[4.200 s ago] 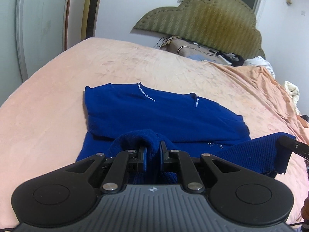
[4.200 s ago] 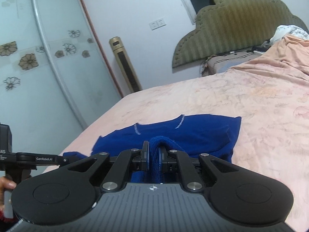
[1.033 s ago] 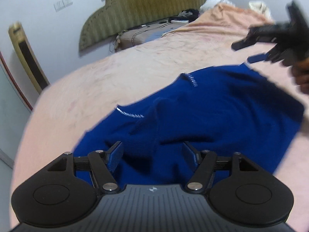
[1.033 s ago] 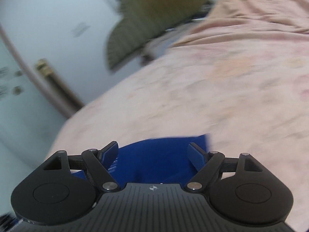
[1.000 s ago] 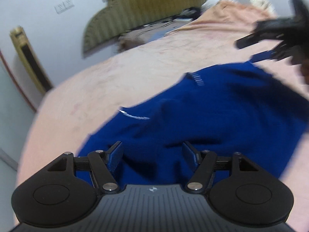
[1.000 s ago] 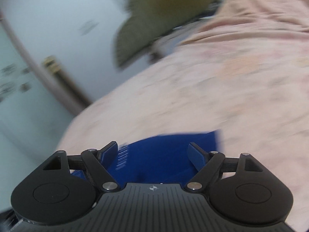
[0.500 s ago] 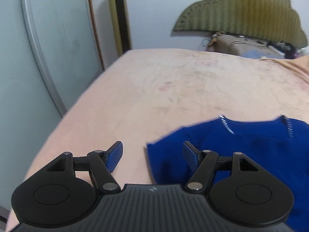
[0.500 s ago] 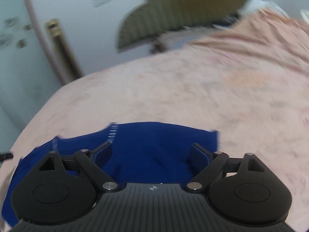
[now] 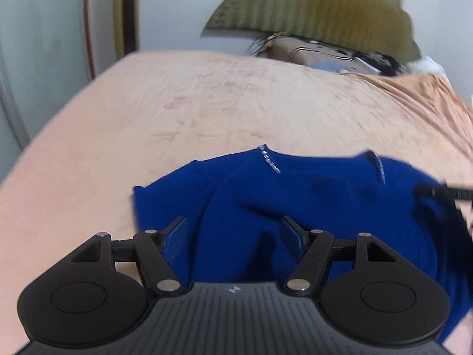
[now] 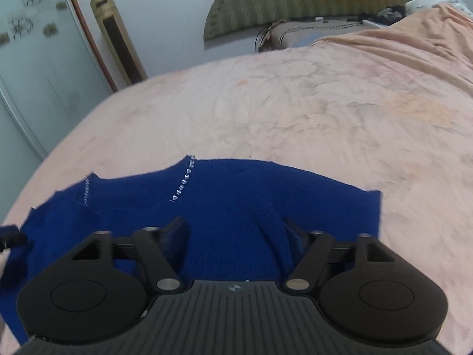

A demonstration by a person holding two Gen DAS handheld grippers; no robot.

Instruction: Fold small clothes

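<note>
- Blue sweater lying folded on the peach bed, neckline with beads toward the headboard.
- Left gripper: fingers spread apart over the sweater's left edge, gripping nothing.
- Right gripper: fingers closing around a raised knit fold, not yet clamped.

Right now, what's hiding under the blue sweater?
The blue sweater lies flat on the peach bedspread, which shows all around it, so the bedspread is underneath. The sweater is folded over itself, so its lower layers and anything between them are covered and cannot be seen.
</note>
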